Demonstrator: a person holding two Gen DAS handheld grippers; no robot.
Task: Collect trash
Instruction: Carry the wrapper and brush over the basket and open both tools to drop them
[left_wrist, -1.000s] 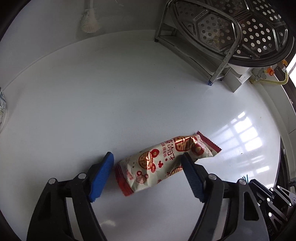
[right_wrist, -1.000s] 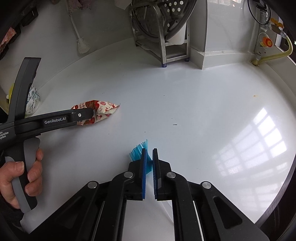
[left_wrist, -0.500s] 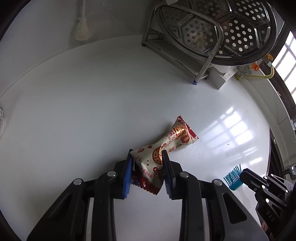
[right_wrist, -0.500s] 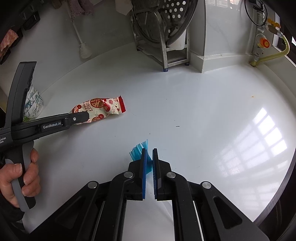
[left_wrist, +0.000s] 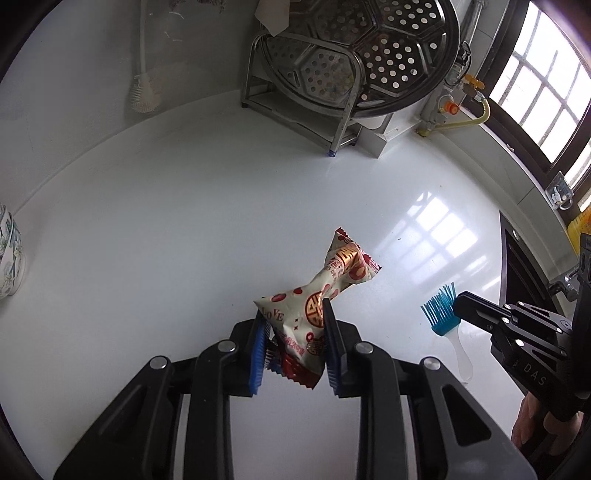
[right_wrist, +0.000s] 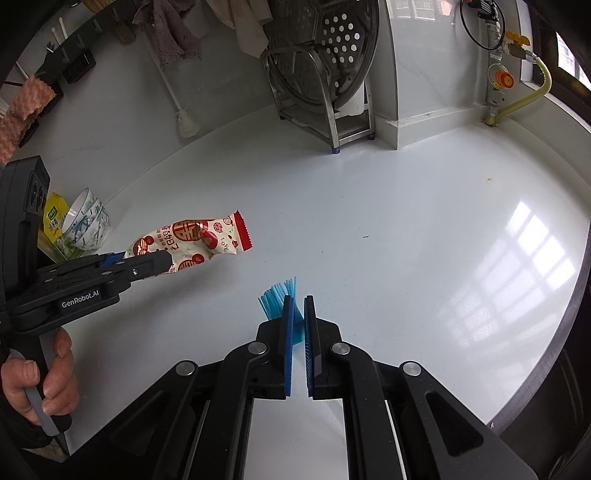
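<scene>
Gripping the snack wrapper near its red end, my left gripper has both pads pressed into the foil; the free end twists up and away, clear of the white counter. My right gripper is clamped on a blue brush, bristles poking out past the fingertips.

Counter is broad and bare through the middle. Metal rack with a perforated steamer tray sits at the far edge; a dark rim bounds the right edge.

Right view alone shows the patterned bowls and a yellow packet at the left edge, just behind the left gripper, plus cloths hanging on the back wall. Left view alone shows the brush's clear handle and the barred window.

Wrapper's gripped end is partly hidden by the finger in the right view. I can't tell whether the brush touches the counter.
</scene>
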